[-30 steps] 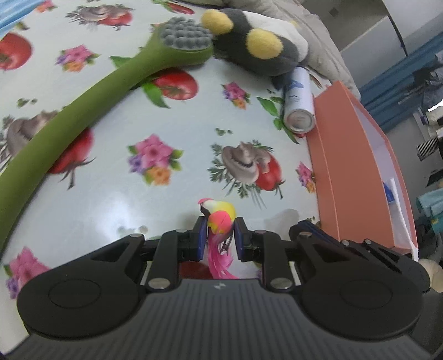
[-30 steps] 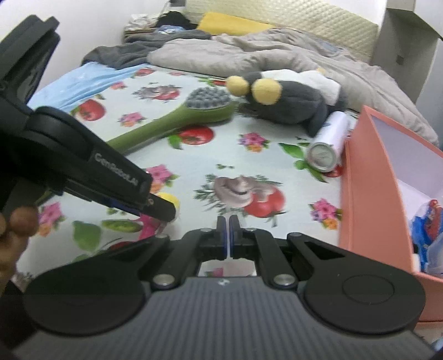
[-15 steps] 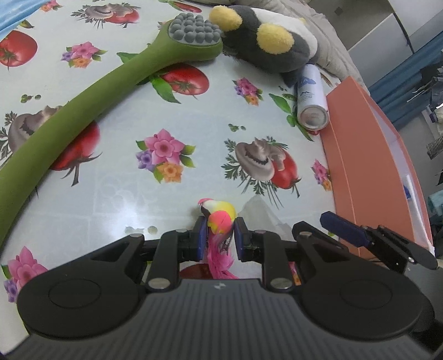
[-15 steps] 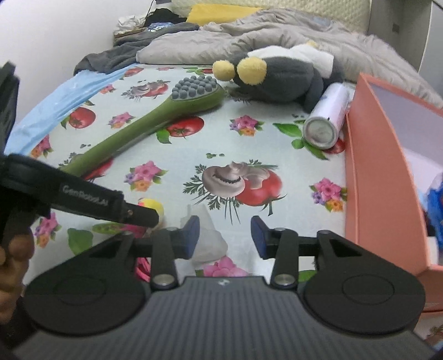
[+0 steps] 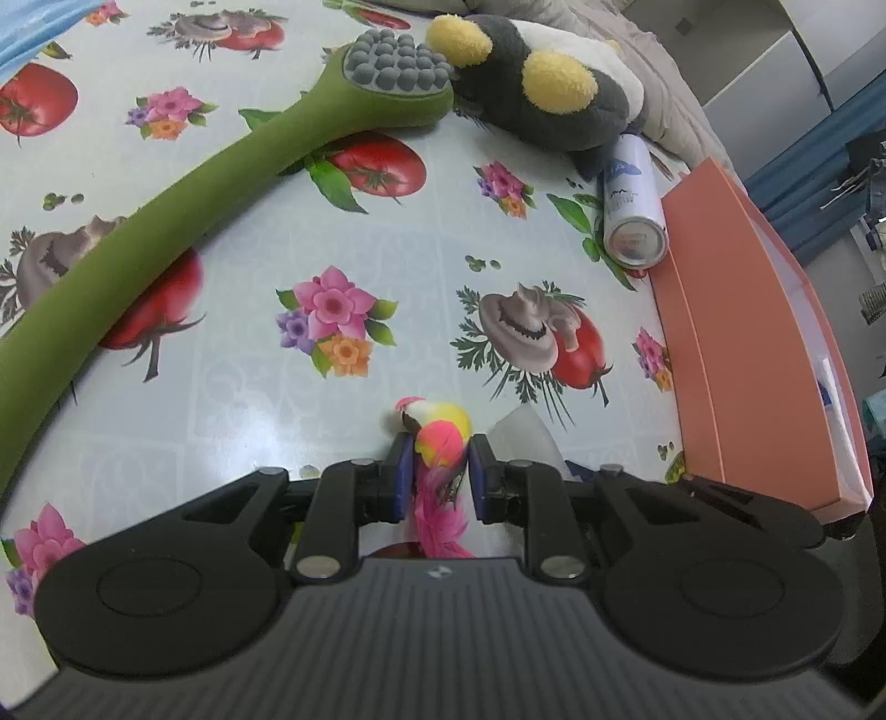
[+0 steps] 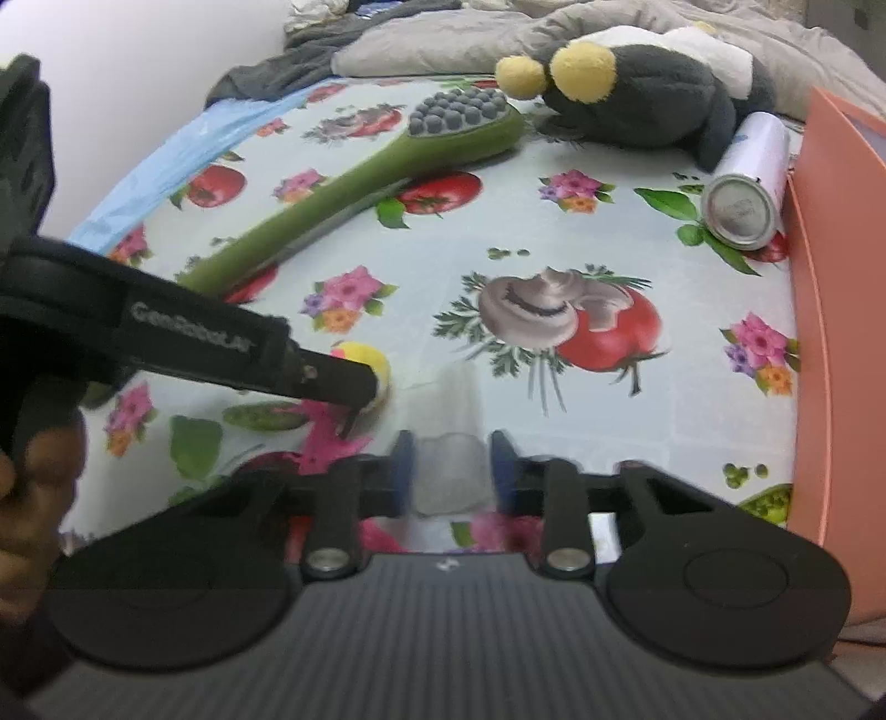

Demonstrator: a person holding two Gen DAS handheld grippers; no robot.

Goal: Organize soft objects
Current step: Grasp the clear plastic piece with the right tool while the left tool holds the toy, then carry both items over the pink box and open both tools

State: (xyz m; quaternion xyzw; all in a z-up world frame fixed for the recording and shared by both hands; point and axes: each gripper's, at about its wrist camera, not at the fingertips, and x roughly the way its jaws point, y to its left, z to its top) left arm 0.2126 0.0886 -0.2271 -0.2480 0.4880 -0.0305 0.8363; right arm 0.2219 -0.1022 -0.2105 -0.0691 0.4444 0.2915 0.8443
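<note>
My left gripper [image 5: 437, 471] is shut on a small pink and yellow toy bird [image 5: 440, 437] with pink feathers, held low over the patterned tablecloth. The bird also shows in the right wrist view [image 6: 362, 360], behind the left gripper's finger [image 6: 332, 382]. My right gripper [image 6: 449, 465] is open, its jaws on either side of a crumpled clear plastic bag [image 6: 451, 443] that lies on the cloth; the bag also shows in the left wrist view [image 5: 523, 437]. A grey plush toy [image 5: 545, 102] with yellow pompoms lies at the far side.
A long green massage brush [image 5: 166, 221] lies across the cloth at the left. A white spray can [image 5: 631, 205] lies against an orange box [image 5: 736, 343] along the right edge. Grey bedding [image 6: 443, 39] is behind the table.
My right gripper opened from shut and moved forward and down, so the clear bag is now between its jaws. My left gripper still holds the bird in nearly the same place.
</note>
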